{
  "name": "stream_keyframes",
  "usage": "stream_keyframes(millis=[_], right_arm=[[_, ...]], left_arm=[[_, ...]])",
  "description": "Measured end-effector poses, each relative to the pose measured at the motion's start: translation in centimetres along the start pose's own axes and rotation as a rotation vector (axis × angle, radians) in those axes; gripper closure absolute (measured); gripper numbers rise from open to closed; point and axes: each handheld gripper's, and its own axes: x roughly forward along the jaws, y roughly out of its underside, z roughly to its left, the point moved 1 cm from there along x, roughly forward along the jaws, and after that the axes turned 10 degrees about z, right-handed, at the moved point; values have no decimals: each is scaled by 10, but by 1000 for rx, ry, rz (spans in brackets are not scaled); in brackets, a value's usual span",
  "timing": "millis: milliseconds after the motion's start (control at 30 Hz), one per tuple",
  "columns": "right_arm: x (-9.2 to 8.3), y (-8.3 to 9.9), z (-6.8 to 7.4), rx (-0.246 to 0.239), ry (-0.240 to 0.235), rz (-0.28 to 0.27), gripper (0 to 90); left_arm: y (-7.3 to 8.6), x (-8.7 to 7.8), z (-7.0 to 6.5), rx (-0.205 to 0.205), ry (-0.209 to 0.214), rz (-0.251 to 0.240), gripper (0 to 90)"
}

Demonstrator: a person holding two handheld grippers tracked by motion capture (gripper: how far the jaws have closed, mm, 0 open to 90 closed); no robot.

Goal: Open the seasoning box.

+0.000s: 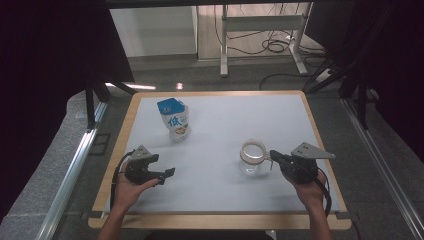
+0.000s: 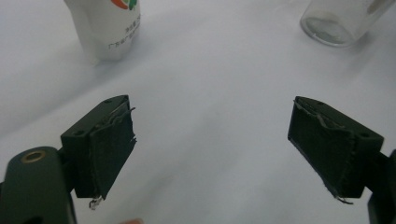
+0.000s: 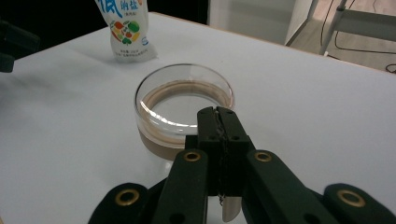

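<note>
Salt pouch [image 1: 174,120]: large blue character "低"; smaller print too small to read

A white counter [image 1: 220,150] with a wooden rim carries 2 things: a pouch [image 1: 174,120] at 11 o'clock, a glass jar [image 1: 252,158] at 4 o'clock.

Two kinds of thing are counted on the table [image 1: 220,197]: one blue-and-white pouch [image 1: 174,119] at about ten o'clock, and one clear glass jar [image 1: 252,158] at about four o'clock. Two grippers are held, one per hand.
</note>
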Motion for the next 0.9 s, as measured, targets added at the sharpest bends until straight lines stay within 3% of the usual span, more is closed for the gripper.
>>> stream_keyframes(millis=[200,600,900], right_arm=[[7,1,-1,8,14,20,898],[13,-2,-1,8,31,19,898],[11,1,-6,27,36,3,899]], left_arm=[[2,5,-2,7,4,17,144],[5,1,-1,-8,-4,5,154],[1,8,-9,-11,22,-9,251]])
